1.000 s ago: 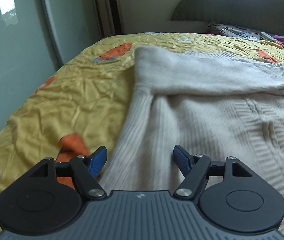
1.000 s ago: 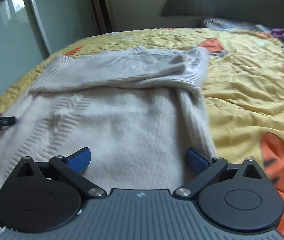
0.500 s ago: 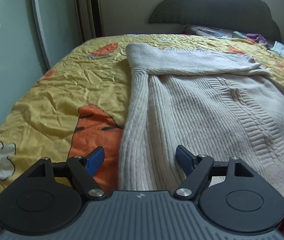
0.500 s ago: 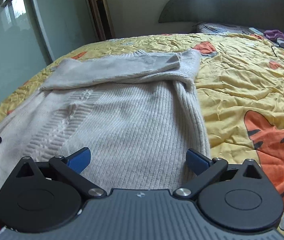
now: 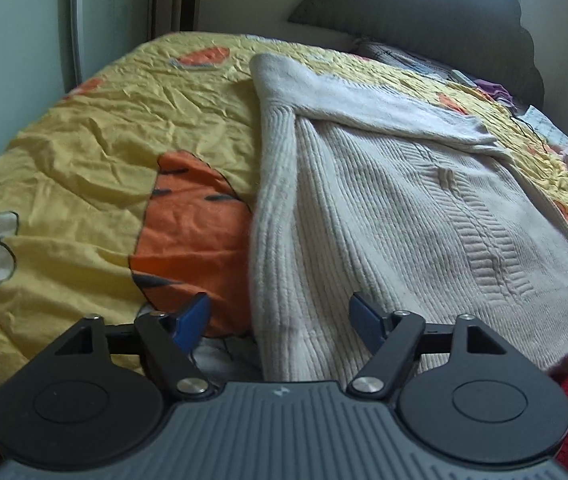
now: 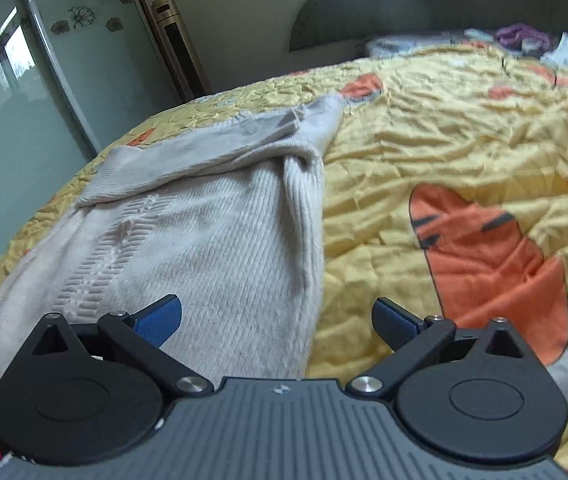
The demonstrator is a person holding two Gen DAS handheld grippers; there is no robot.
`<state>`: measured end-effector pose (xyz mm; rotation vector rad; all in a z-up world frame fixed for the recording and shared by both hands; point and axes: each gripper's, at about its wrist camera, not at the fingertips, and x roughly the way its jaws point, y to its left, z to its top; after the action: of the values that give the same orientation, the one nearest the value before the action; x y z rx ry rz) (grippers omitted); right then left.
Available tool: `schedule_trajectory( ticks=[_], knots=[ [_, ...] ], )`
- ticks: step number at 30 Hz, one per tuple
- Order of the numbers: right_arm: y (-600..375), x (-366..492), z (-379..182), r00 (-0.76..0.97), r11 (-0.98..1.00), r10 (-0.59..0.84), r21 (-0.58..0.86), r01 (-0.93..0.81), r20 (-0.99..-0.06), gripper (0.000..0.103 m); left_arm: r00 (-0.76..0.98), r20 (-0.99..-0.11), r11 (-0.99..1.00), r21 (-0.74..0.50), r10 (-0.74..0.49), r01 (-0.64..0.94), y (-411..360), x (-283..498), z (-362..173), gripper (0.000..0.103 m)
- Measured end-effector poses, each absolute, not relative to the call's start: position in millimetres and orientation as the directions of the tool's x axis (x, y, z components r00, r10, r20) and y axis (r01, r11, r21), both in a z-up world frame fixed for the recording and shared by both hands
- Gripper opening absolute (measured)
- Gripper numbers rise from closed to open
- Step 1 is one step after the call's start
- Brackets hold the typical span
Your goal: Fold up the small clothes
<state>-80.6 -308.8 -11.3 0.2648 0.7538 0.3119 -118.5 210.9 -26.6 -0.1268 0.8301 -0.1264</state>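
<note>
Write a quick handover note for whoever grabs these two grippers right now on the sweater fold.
Left gripper: jaws closing around the sweater's near left edge, not pinching yet.
Right gripper: open, astride the near right edge, holding nothing.
Sweater: flat on the yellow bedspread, sleeves folded across the far end.
Done: sleeves in.
Left: probably grip both near corners, fold the hem toward the collar.

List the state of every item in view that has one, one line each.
cream knit sweater: lying flat on the bed, both sleeves folded across the top, body not yet folded.
yellow bedspread: spread over the bed, wrinkled.
left gripper: jaws closing, straddling the sweater's near left edge, pads not yet pressing it.
right gripper: open, over the sweater's near right edge, holding nothing.
</note>
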Motion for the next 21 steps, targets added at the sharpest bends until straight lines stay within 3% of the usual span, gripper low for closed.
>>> schedule_trajectory(
  ticks=[8, 11, 19, 20, 21],
  knots=[
    [-321, -93, -16, 0.598, 0.879, 0.467, 0.417, -0.232, -0.651, 0.082, 0.649, -0.734, 0.977, -0.194, -0.203, 0.086, 209, -117, -29, 0.051],
    [-327, -95, -18, 0.555, 0.826, 0.55, 0.506, -0.249, -0.624, 0.073, 0.647, -0.73, 0.974, -0.203, -0.221, 0.103, 209, -118, -31, 0.051],
    [-302, -90, -38, 0.397, 0.613, 0.778, 0.724, -0.316, -0.487, 0.069, 0.641, -0.686, 0.935, -0.316, -0.343, 0.161, 214, -121, -35, 0.051],
    [-298, -87, -40, 0.388, 0.6, 0.789, 0.736, -0.315, -0.477, 0.065, 0.637, -0.678, 0.926, -0.337, -0.366, 0.172, 213, -120, -36, 0.051],
    [-293, -83, -42, 0.383, 0.6, 0.789, 0.738, -0.309, -0.481, 0.054, 0.633, -0.672, 0.919, -0.35, -0.383, 0.184, 211, -120, -37, 0.046]
  ],
)
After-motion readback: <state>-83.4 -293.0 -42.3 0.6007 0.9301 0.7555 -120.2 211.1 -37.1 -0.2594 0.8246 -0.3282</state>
